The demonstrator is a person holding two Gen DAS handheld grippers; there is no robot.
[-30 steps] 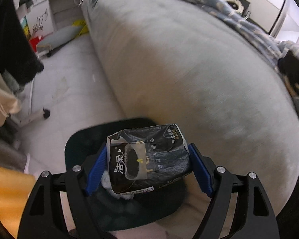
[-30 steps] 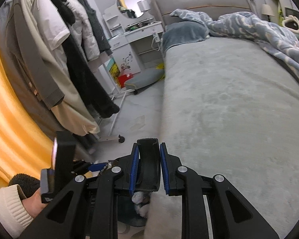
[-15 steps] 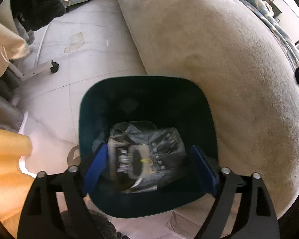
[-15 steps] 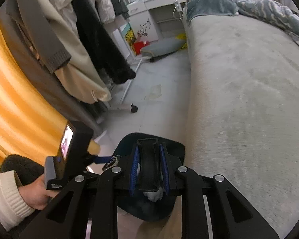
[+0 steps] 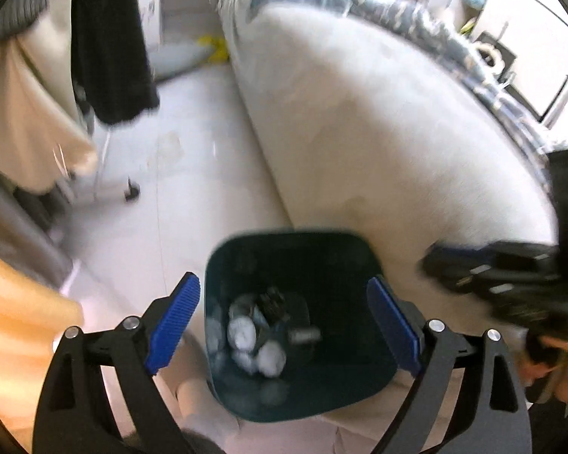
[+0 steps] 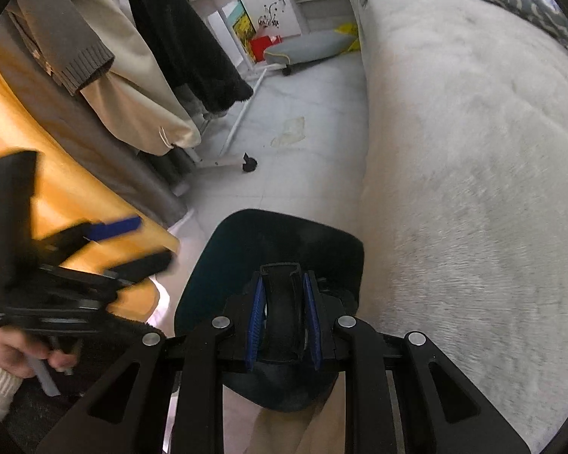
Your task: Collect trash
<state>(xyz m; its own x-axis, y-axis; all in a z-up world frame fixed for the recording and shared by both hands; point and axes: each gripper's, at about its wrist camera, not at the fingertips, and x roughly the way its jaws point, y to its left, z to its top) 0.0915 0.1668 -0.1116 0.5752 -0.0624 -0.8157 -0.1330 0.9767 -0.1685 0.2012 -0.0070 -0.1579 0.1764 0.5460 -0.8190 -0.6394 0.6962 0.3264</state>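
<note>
A dark teal trash bin [image 5: 322, 257] stands on the floor against the bed. It holds several white crumpled wads [image 5: 242, 335] and a dark packet [image 5: 272, 304]. My left gripper [image 5: 282, 280] hangs above the bin, open wide, with nothing between its blue pads. It shows blurred at the left of the right wrist view [image 6: 153, 240]. My right gripper [image 6: 282, 280] is shut on a flat black object [image 6: 280, 302] over the bin [image 6: 265, 234]. It also appears blurred at the right of the left wrist view [image 5: 435, 261].
A grey bed [image 6: 473, 151] fills the right side. Coats hang on a rack [image 6: 151, 56] at the left, its wheeled foot [image 6: 248, 162] on the pale tile floor. Orange fabric [image 6: 75, 189] lies near left. A hand [image 6: 11, 348] holds the left tool.
The dark packet that my left gripper held dropped into the bin, and the jaws spread wider. My right gripper sank towards the bin, still closed on the black object.
</note>
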